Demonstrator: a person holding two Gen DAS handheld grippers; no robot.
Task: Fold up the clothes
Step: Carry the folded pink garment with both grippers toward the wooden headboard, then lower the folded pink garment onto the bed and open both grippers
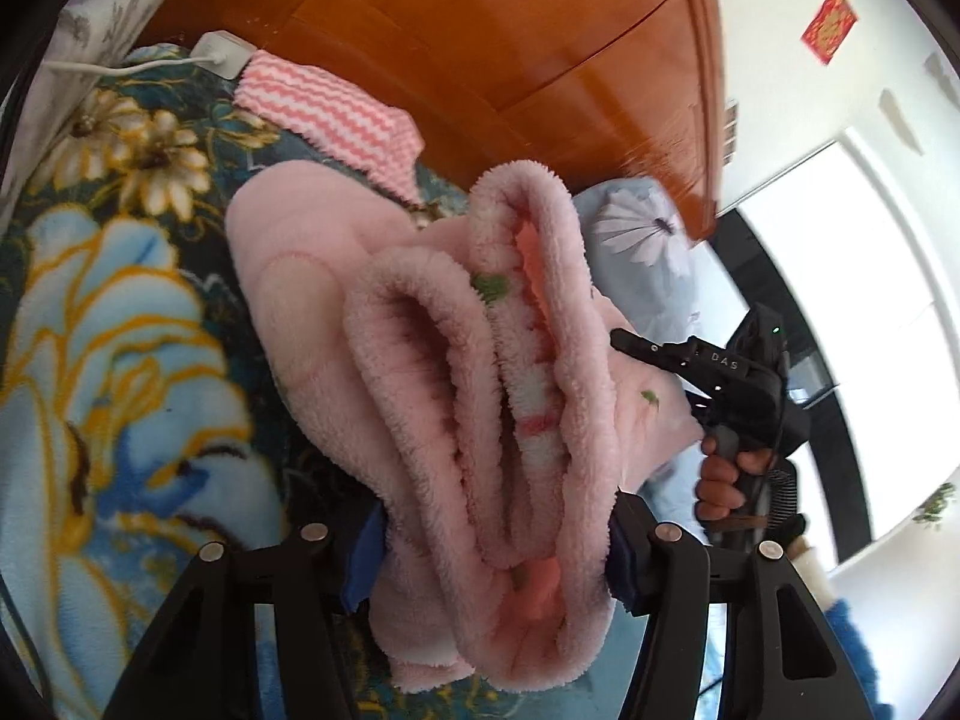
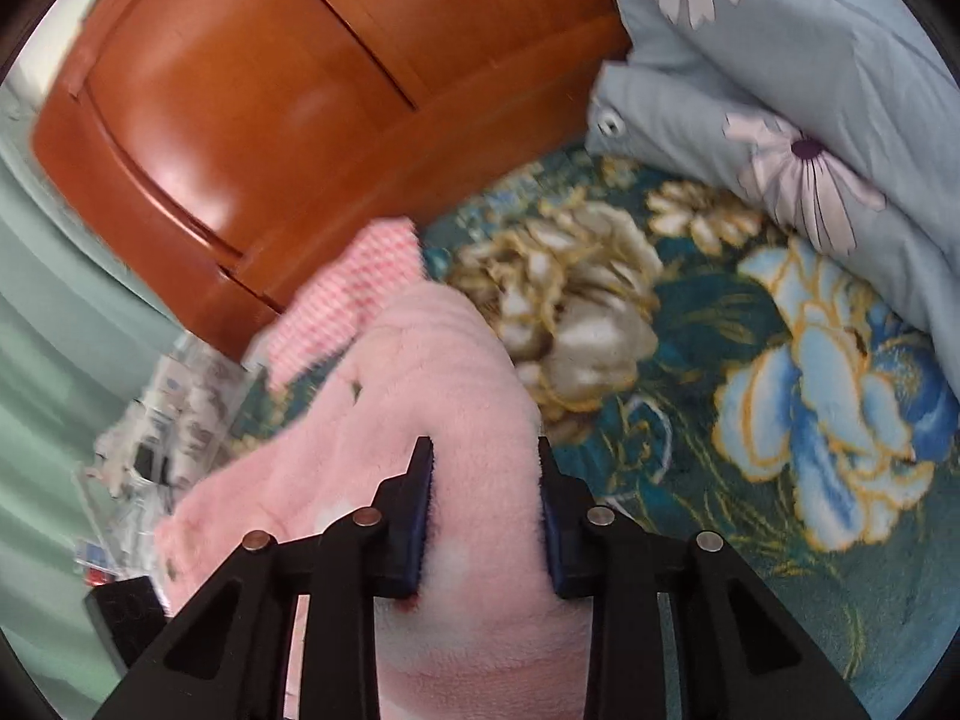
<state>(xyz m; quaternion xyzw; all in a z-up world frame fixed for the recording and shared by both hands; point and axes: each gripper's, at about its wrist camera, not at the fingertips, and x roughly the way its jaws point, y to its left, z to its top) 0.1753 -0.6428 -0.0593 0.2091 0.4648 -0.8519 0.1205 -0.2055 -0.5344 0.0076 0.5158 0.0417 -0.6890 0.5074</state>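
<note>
Left gripper [image 1: 495, 546] is clamped on a thick bunch of the pink fleece garment [image 1: 480, 372]: several fluffy layers stacked between the blue pads, jaws standing fairly wide because the bundle is bulky. The folds rise up and away from the jaws; the rest of the garment drapes down onto the floral blanket [image 1: 114, 360].

Right gripper [image 2: 485, 516] has another part of the same pink fleece garment [image 2: 420, 408] between its pads, both pads pressing into the pile, jaws at a narrower gap than the left. In the left wrist view the right gripper [image 1: 624, 341] comes in from the right side with its tip at the garment's edge, and a hand [image 1: 720, 474] wraps its grip.

Garment location: lifted partly off the bed, held between both grippers, with its far end lying on the blanket near the wooden headboard [image 2: 240, 90].

A pink-and-white striped cloth [image 1: 324, 108] lies on the blanket, behind the garment and against the headboard. A white power adapter [image 1: 222, 54] with its cable sits just beside that cloth. A light blue quilt with a daisy print [image 2: 810, 120] is piled on the blanket, to the right.
</note>
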